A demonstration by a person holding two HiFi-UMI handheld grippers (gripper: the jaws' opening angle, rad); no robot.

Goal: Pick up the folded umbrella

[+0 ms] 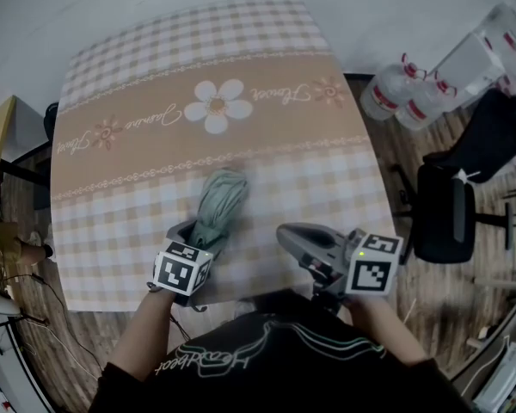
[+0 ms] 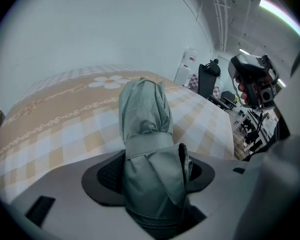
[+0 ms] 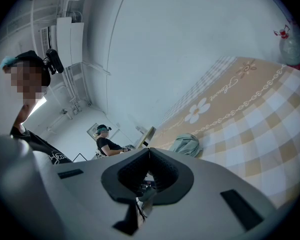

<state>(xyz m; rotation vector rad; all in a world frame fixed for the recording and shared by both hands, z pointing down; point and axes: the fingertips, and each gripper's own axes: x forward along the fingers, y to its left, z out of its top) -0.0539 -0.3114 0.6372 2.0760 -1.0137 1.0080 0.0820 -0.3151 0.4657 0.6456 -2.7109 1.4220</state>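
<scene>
The umbrella [image 1: 218, 203] lies by the table's [image 1: 112, 76] near edge, its near end between the left gripper's [image 1: 199, 232] closing jaws, likely placed for the lift; the right gripper [image 1: 285, 233], jaws together and empty, waits aside.

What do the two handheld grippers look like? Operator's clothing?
The left gripper and right gripper have light grey shells with dark textured pads. Each carries a white cube with black square markers; a green light glows by the right one. The left one's jaws are closing round the folded umbrella. The operator wears a black top with pale line print.
</scene>
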